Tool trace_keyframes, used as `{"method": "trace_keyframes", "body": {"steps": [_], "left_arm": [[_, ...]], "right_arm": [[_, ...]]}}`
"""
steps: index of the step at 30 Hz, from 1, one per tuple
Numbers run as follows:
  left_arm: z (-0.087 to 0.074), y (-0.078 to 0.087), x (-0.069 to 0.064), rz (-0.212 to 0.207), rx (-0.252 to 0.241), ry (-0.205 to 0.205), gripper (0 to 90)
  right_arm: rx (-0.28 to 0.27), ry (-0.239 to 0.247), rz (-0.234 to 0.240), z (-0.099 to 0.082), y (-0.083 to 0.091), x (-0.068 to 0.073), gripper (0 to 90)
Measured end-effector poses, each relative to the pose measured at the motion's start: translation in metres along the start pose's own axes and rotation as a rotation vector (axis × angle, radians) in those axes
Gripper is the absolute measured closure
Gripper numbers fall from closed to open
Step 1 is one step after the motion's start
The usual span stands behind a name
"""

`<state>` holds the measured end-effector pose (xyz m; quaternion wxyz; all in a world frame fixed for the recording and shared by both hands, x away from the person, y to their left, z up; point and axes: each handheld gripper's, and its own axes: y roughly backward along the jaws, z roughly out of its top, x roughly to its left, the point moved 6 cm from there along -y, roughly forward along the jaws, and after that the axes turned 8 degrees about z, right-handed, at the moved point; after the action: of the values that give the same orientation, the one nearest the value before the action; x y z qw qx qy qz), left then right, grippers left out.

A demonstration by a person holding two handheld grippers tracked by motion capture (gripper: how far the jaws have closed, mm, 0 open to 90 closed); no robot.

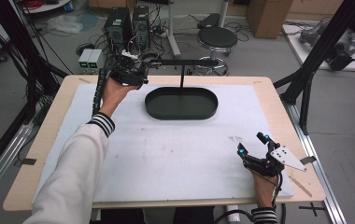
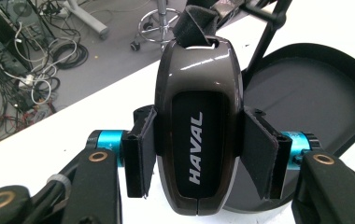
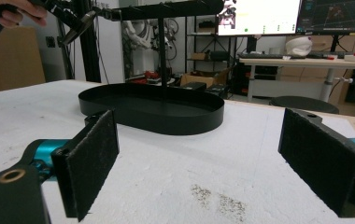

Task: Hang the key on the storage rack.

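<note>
A glossy dark car key fob [image 2: 196, 126] marked HAVAL, with a black strap [image 2: 194, 23] at its far end, sits between the pads of my left gripper [image 2: 196, 154], which is shut on its sides. In the high view my left gripper [image 1: 136, 74] hovers above the table's far left, by the left end of the hanger bar [image 1: 185, 62]. That bar stands on a post rising from a black oval tray [image 1: 181, 103]. My right gripper [image 1: 252, 143] rests low at the near right, open, with nothing between its pads [image 3: 89, 158]. The tray [image 3: 185, 123] lies ahead of it.
A white foam mat [image 1: 166, 149] covers the wooden table [image 1: 269, 84]. Beyond the far edge stand a black stool [image 1: 217, 39], two computer towers [image 1: 129, 25] and loose cables. Black frame posts [image 1: 325, 42] flank the table.
</note>
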<state>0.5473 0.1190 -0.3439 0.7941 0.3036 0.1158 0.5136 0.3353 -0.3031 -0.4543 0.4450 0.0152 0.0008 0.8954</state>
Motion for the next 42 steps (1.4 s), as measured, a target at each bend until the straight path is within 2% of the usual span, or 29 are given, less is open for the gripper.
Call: {"method": "trace_keyframes", "body": {"steps": [4, 8, 11, 15, 16, 20, 22, 25, 26, 29, 31, 33, 35, 37, 42], "left_arm": [[-0.007, -0.004, 0.000, 0.000, 0.008, 0.007, 48.6], [-0.014, -0.009, 0.002, -0.007, 0.042, 0.011, 48.6], [-0.017, -0.012, 0.002, 0.002, 0.017, 0.027, 48.6], [-0.020, -0.017, -0.001, -0.011, 0.006, -0.018, 48.5], [-0.021, -0.018, 0.000, -0.020, 0.001, -0.025, 48.5], [-0.025, -0.021, 0.002, -0.084, -0.007, 0.003, 48.4], [-0.026, -0.021, 0.001, -0.092, -0.017, 0.009, 48.3], [-0.028, -0.021, -0.001, -0.087, -0.038, -0.015, 48.1], [-0.027, -0.020, -0.001, -0.090, -0.050, -0.019, 47.4], [-0.024, -0.013, -0.002, -0.080, -0.167, -0.058, 32.0], [-0.022, -0.008, -0.003, -0.085, -0.233, -0.069, 24.0], [-0.021, -0.001, -0.004, -0.137, -0.288, -0.028, 10.3], [-0.021, 0.007, -0.003, -0.177, -0.344, -0.016, 1.7], [-0.022, 0.016, -0.001, -0.182, -0.383, -0.051, 1.7], [-0.032, 0.041, 0.003, -0.221, -0.421, -0.065, 1.7]], "right_arm": [[0.000, 0.000, 0.000, 0.000, 0.000, 0.000, 11.4], [0.000, 0.001, 0.000, 0.000, 0.000, 0.000, 11.4], [0.000, 0.001, 0.000, 0.000, 0.000, 0.000, 11.4], [0.000, 0.000, 0.000, 0.000, 0.000, 0.000, 11.4], [0.000, -0.001, 0.000, 0.000, 0.000, 0.000, 11.4], [0.000, 0.001, 0.000, 0.000, 0.000, 0.000, 11.4], [0.000, -0.001, -0.001, 0.000, 0.000, 0.000, 11.4], [-0.002, 0.000, 0.000, 0.000, 0.000, 0.000, 11.4], [-0.003, 0.000, 0.001, 0.000, 0.000, 0.000, 11.4], [-0.004, 0.000, 0.000, 0.000, 0.000, 0.000, 11.4], [-0.003, -0.003, 0.001, 0.000, 0.001, 0.000, 11.4], [-0.005, -0.003, -0.001, 0.000, 0.001, 0.000, 11.4], [-0.003, -0.009, 0.001, 0.000, 0.001, 0.000, 11.4], [-0.009, -0.003, -0.001, 0.000, 0.001, 0.000, 11.4], [-0.009, -0.006, 0.002, 0.000, 0.001, 0.000, 11.4]]}}
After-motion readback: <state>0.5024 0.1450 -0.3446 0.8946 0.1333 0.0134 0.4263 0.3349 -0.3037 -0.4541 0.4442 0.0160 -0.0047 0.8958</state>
